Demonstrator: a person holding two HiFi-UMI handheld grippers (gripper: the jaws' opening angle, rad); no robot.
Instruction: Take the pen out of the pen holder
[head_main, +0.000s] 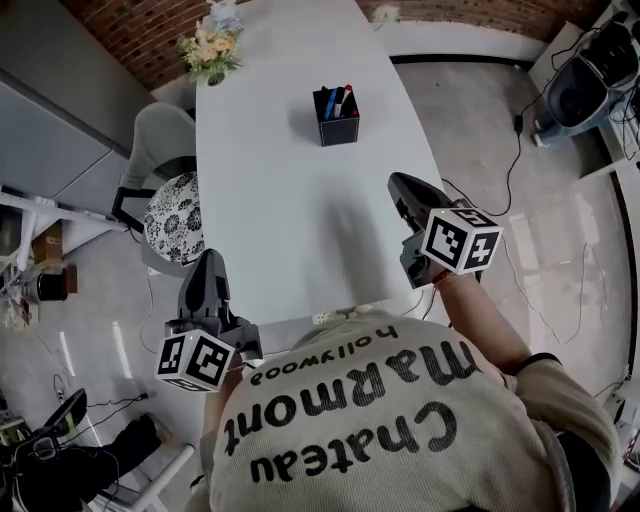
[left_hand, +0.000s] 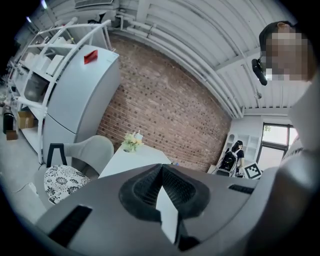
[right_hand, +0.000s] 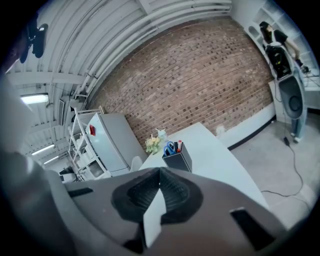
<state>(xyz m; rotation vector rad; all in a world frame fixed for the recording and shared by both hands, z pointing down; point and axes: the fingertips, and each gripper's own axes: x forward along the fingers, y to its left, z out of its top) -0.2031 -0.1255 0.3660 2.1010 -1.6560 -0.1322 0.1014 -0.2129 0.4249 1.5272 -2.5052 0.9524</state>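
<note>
Pen (head_main: 346, 97) well beyond right tongs (head_main: 399, 183)

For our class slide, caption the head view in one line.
Left gripper and right gripper, both shut, hover at the white table's near corners; pen holder untouched.

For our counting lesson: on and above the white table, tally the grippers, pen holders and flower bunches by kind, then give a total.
Grippers: 2 (left gripper, right gripper)
Pen holder: 1
Flower bunch: 1
Total: 4
</note>
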